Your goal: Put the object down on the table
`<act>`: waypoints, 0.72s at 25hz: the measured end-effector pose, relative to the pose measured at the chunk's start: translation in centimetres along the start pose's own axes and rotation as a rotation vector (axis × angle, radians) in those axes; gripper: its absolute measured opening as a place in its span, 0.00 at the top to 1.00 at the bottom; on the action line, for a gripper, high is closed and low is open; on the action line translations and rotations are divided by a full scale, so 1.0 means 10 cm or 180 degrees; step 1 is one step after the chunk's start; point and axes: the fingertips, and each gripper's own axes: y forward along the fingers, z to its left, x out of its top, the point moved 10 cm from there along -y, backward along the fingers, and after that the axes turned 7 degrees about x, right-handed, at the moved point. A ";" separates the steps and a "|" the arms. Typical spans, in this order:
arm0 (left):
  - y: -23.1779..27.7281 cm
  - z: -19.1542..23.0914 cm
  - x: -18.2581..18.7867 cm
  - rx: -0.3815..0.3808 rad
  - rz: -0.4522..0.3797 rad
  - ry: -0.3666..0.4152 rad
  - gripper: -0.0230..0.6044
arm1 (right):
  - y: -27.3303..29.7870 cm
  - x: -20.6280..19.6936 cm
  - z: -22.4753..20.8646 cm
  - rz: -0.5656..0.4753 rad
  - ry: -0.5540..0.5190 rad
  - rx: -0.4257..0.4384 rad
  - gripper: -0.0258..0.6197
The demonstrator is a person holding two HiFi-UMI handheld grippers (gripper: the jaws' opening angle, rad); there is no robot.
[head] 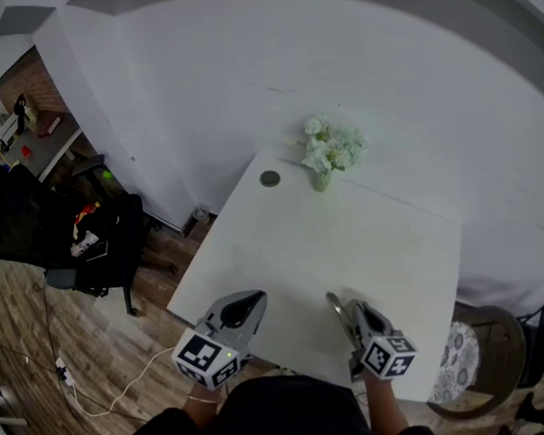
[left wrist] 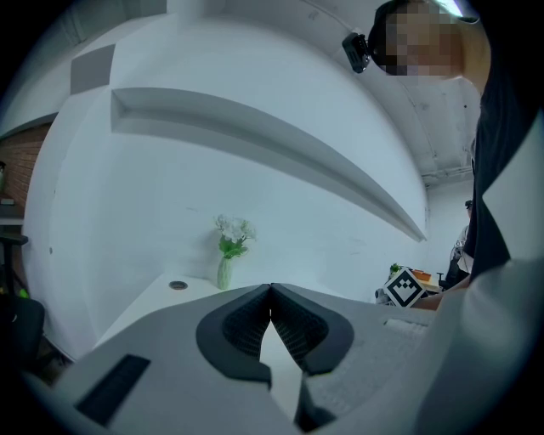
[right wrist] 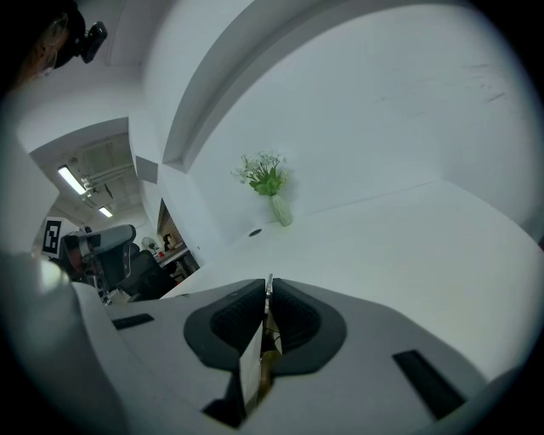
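Note:
My right gripper (head: 347, 315) is shut on a thin, flat, metallic object (head: 333, 301) over the near part of the white table (head: 346, 244). In the right gripper view the object's narrow edge (right wrist: 269, 286) sticks up between the black pads (right wrist: 289, 316) of the right gripper (right wrist: 268, 297); what kind of object it is I cannot tell. My left gripper (head: 255, 303) hovers at the table's near left edge. In its own view the left gripper (left wrist: 271, 293) has its jaws touching at the tips, with nothing between them.
A small vase of white flowers (head: 328, 151) stands at the table's far edge by the wall, with a small round disc (head: 269, 178) to its left. A dark office chair (head: 64, 237) stands left of the table and a round stool (head: 484, 351) at its right.

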 end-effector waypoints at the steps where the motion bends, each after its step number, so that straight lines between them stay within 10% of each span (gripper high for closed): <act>1: 0.00 0.00 0.00 0.0005 0.0001 -0.0005 0.97 | 0.00 -0.01 0.00 0.0015 0.0006 0.0002 0.92; 18: -0.12 -0.08 -0.06 0.0085 -0.0004 -0.0028 0.97 | -0.01 -0.32 -0.17 0.0186 0.0376 0.0100 0.92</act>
